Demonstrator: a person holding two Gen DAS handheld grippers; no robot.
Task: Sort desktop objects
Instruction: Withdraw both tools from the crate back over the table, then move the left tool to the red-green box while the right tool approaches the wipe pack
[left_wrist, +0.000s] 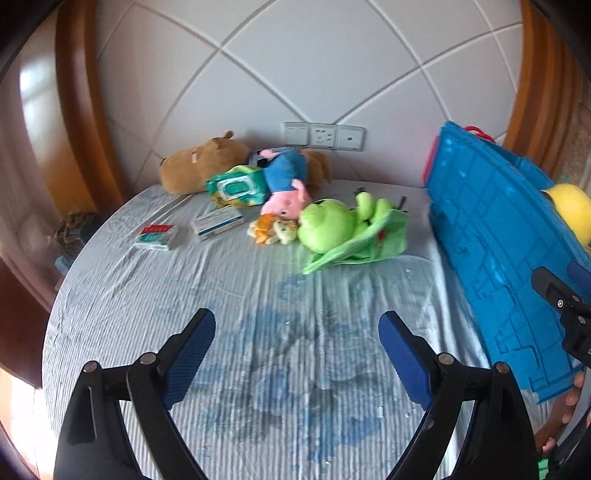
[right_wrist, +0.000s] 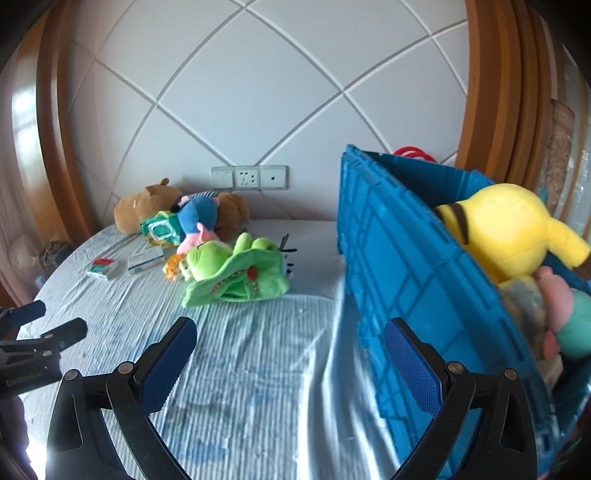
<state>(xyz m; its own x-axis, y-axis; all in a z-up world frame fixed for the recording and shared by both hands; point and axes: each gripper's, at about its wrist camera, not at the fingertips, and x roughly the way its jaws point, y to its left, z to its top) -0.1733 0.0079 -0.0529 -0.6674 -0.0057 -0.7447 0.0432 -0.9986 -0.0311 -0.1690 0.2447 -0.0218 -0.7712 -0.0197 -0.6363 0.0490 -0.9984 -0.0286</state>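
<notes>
Claws, left claw (left_wrist: 297, 354) and right claw (right_wrist: 291, 363), wide open, empty, mid-sort: yellow plush (right_wrist: 506, 225) in blue crate (right_wrist: 399, 258) at 3 o'clock, green frog plush (left_wrist: 332, 225) loose at 12.

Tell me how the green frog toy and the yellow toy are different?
The green frog toy lies out on the striped sheet; the yellow toy sits inside the blue bin. The frog has a green cloth around it; the yellow one has dark stripes. Both are soft plush.
</notes>
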